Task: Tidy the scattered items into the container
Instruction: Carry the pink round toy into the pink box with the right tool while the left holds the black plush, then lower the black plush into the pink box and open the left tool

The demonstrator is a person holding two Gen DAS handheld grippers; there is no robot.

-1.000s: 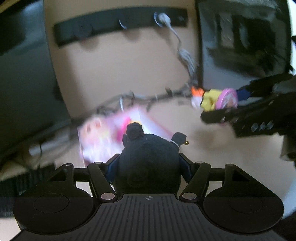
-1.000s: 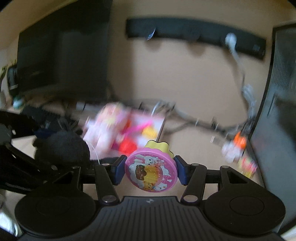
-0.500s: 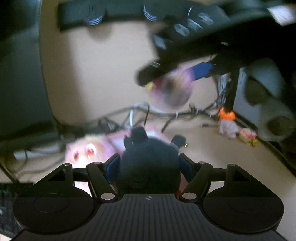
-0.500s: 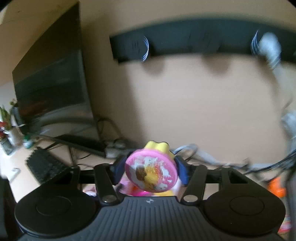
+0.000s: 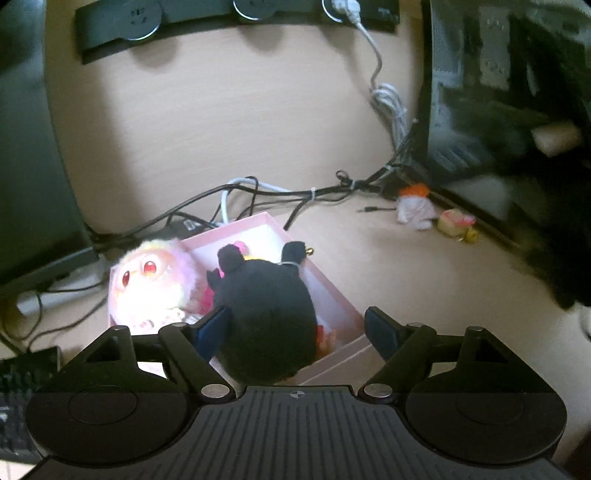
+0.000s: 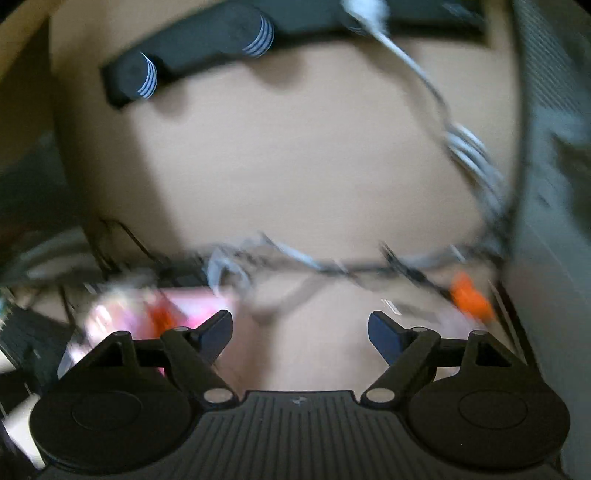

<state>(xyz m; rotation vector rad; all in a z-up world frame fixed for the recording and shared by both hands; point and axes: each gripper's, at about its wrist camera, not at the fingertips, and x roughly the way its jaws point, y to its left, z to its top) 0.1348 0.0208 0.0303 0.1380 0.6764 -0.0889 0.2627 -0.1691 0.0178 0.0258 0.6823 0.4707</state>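
My left gripper (image 5: 299, 325) hangs over the pink box (image 5: 332, 291), and its jaws are opening. The black plush toy (image 5: 266, 310) rests between them in the box; the right pad stands clear of it. A fluffy pink doll with red eyes (image 5: 151, 280) lies in the box's left part. On the desk to the right lie a small white toy with an orange top (image 5: 413, 206) and a yellow-pink toy (image 5: 456, 221). In the blurred right wrist view, my right gripper (image 6: 299, 328) is opening with nothing between its fingers; the pink box (image 6: 192, 302) shows lower left, the orange-topped toy (image 6: 469, 295) at right.
A tangle of cables (image 5: 258, 192) runs behind the box. A dark monitor (image 5: 33, 147) stands at left and a computer case (image 5: 498, 92) at right. A black power strip (image 5: 236, 14) is on the wall, and a keyboard (image 5: 22, 387) sits lower left.
The right gripper held a round pink toy over the box; now its jaws are wide and bare, swung right. The left jaws have spread off the black plush.
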